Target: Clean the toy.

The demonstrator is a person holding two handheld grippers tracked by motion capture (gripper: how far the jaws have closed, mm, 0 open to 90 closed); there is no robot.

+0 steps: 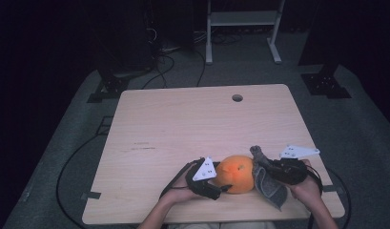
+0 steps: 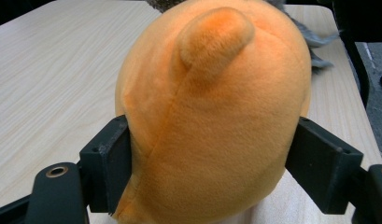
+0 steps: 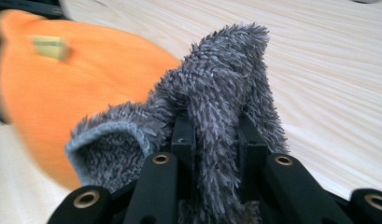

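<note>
**Figure: Two hand-held grippers on an orange plush toy and a grey fleece cloth**

From the high view I see the orange plush toy [image 1: 236, 173] near the front edge of the wooden table [image 1: 183, 124], between my two grippers. The left gripper [image 1: 220, 189] meets it from the left; the right gripper [image 1: 262, 171] sits just beside it on the right, carrying the grey fleece cloth [image 1: 271, 187], which hangs against the toy's right flank.

In the left gripper view the jaws stand on either side of the toy's rounded body [image 2: 212, 121], their pads touching the pile at both flanks, so I read this gripper as closed on the toy. A short stubby ear or limb [image 2: 215, 37] stands up at the top. In the right gripper view the jaws are clamped tight on a fold of the cloth [image 3: 216, 116], the orange toy [image 3: 62, 93] blurred to the left behind it.

Handling, as I judge it: the toy is light, soft and stuffed, so it will dent under the pads rather than slip; the wide middle is the surest hold, the small stub a poorer one. The cloth is limp and shaggy, safe to pinch anywhere, but it will droop and drag.
</note>
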